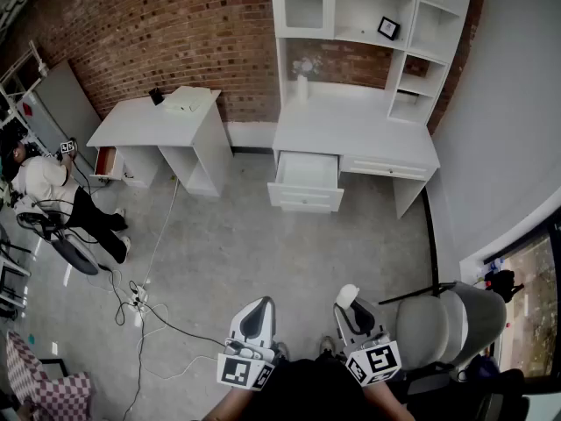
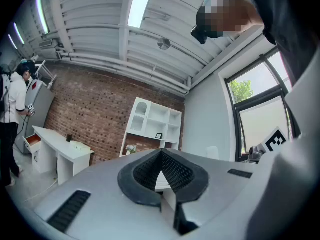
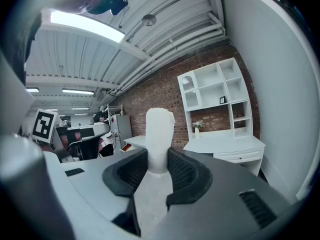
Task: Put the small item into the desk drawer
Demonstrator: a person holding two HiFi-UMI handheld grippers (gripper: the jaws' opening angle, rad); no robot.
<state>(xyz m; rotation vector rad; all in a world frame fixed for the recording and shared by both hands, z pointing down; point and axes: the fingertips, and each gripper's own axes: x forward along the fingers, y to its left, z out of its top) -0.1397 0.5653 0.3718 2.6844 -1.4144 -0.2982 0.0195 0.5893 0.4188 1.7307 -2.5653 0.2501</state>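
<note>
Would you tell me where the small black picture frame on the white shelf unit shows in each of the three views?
Head view: picture frame, upper right.
Left gripper view: picture frame, at centre.
Right gripper view: picture frame, right of centre.
Shared landmark: the flower vase standing below and left of it.

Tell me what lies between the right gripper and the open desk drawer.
Only bare grey floor separates the right gripper from the drawer, in the head view.

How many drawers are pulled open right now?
2: the white drawer under the hutch desk, centre, and a red-lined drawer at the left desk's end. Others may be hidden.
</note>
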